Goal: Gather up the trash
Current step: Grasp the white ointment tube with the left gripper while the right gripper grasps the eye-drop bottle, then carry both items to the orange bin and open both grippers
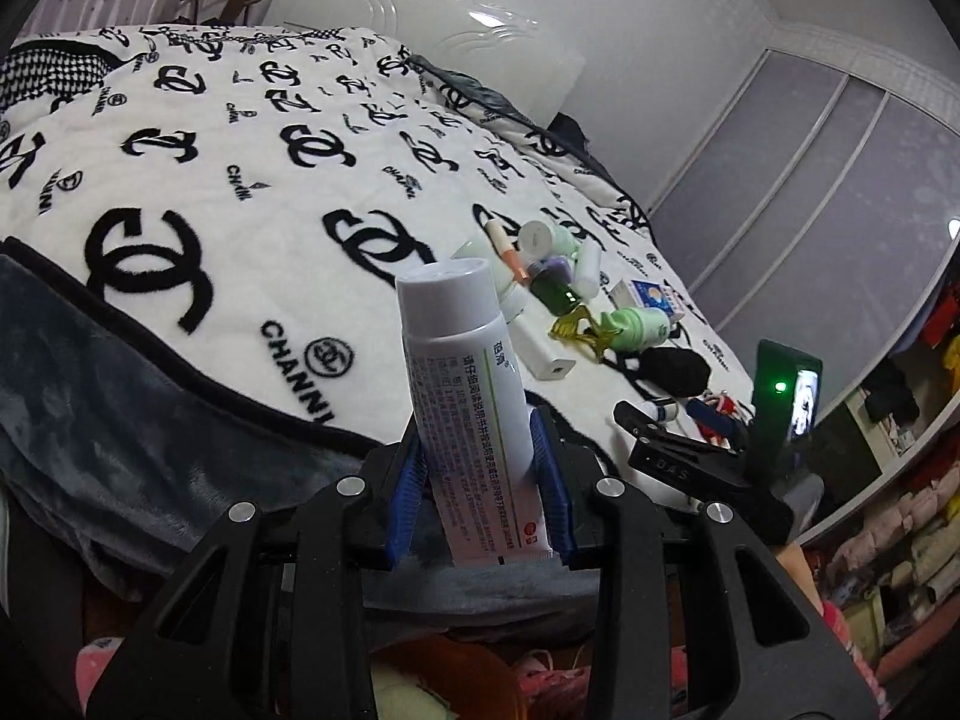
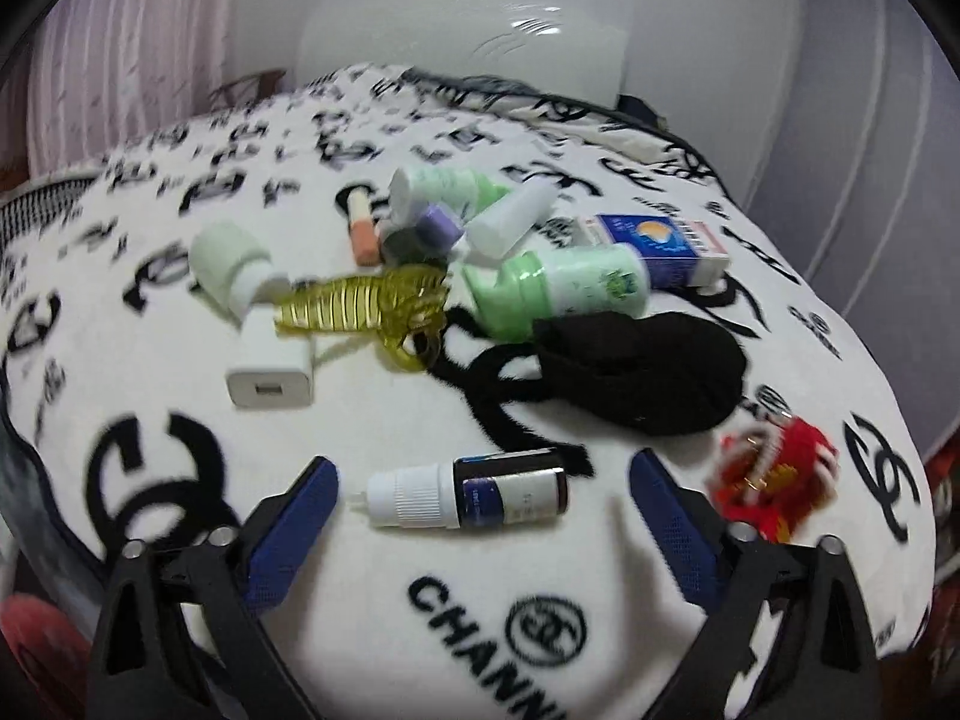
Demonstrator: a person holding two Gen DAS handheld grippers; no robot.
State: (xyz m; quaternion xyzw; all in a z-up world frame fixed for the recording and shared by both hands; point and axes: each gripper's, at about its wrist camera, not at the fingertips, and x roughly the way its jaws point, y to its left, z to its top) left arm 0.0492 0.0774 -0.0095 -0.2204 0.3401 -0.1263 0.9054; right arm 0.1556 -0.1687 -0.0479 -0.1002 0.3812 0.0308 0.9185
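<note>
Trash is only partly gathered. The left gripper (image 1: 480, 468) is clamped on a white tube (image 1: 465, 396), cap end up, held clear of the blanket (image 1: 210, 192) and near the bed's front edge. The right gripper (image 2: 483, 534) stands wide, its blue pads either side of a small dropper bottle (image 2: 468, 492) that lies on its side between them, untouched as far as the blurred right-wrist view shows.

Beyond that bottle the heap remains: a black cloth bundle (image 2: 642, 372) just ahead and right, a yellow hair clip (image 2: 372, 300) ahead and left, a white charger block (image 2: 270, 372) further left, green bottles (image 2: 558, 282), a blue-and-white box (image 2: 660, 246) at the back, and a red trinket (image 2: 774, 480) just outside the right pad. No bin appears in either view, so I cannot tell where collected pieces go.

Room for movement looks good on the near side: bare blanket lies under and behind the right jaws, and the bed edge drops away below them. Ahead it is crowded, and the bundle's trailing black strap (image 2: 504, 414) reaches close to the dropper bottle, so closing probably wants care. To the left gripper's right, the other gripper's body sits close.
</note>
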